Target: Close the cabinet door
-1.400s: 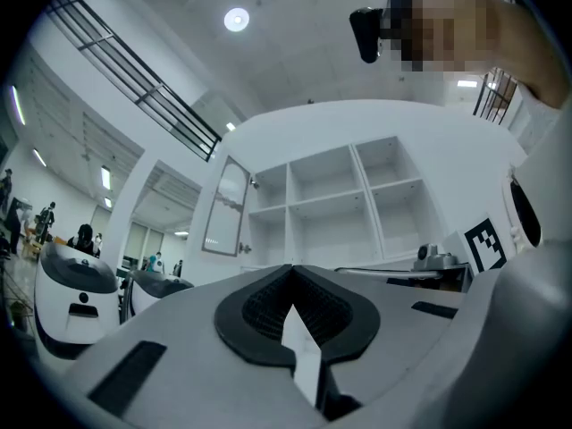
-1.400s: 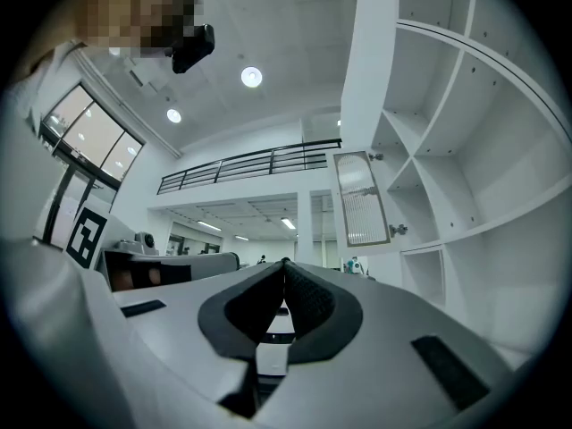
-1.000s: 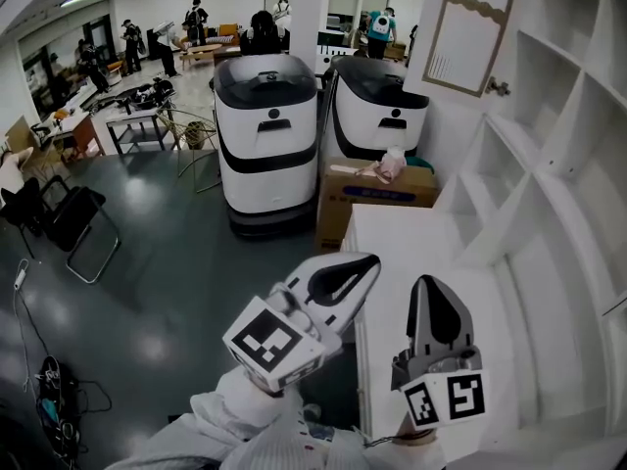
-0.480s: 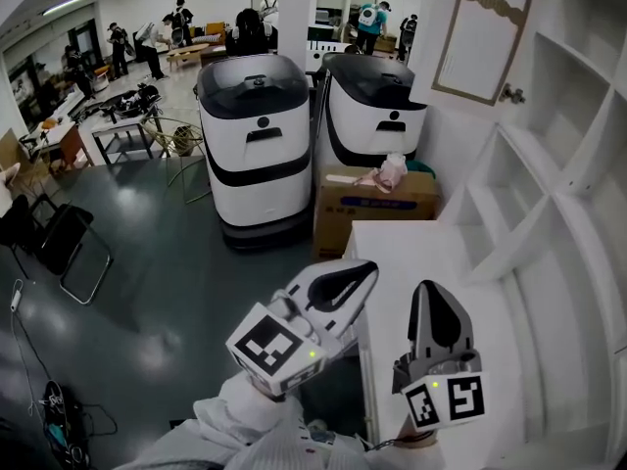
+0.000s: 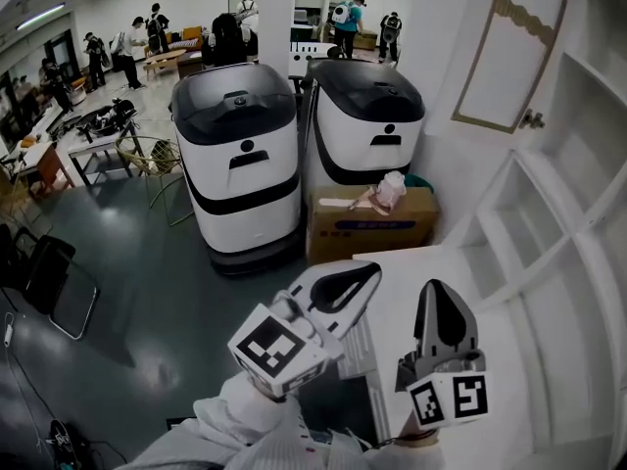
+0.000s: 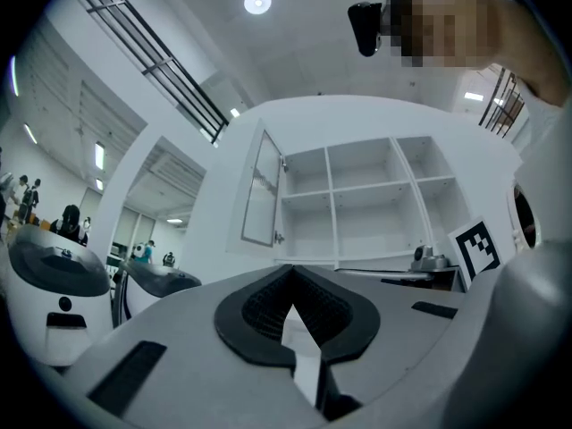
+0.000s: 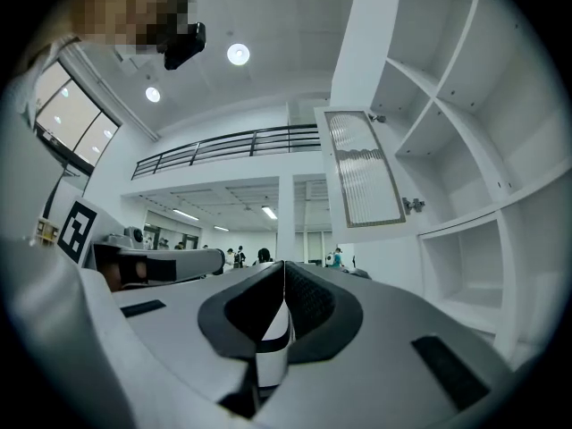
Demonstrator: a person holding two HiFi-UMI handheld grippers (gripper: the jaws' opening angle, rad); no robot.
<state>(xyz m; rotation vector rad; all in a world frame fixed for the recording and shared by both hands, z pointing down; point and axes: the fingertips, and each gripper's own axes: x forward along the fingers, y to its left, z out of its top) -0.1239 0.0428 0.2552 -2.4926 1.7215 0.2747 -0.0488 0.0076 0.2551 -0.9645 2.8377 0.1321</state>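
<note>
Shut tight and empty: left tool (image 5: 345, 284), right tool (image 5: 441, 316). Far right, up high: cabinet door (image 5: 514, 47), wide open off the cabinet (image 5: 588, 174). Probably light, stiff, hinge-guided, with a fragile-looking pane. Best pushed on the frame near the knob (image 5: 532, 119).

Count as observed. Grippers in my hands: two, the left gripper (image 5: 367, 274) and the right gripper (image 5: 439, 297). Large white machines with black tops: two, the left machine (image 5: 240, 155) and the right machine (image 5: 367, 116). Cardboard box (image 5: 372, 225): one. Cabinet (image 5: 549, 213): one, with one cabinet door (image 5: 514, 52). Open compartments (image 6: 357, 206) counted in my left gripper view: six, three across in two rows. Black folding chair (image 5: 54, 282): one. People (image 5: 127, 45) in the background: several, too small for a firm count.
</note>
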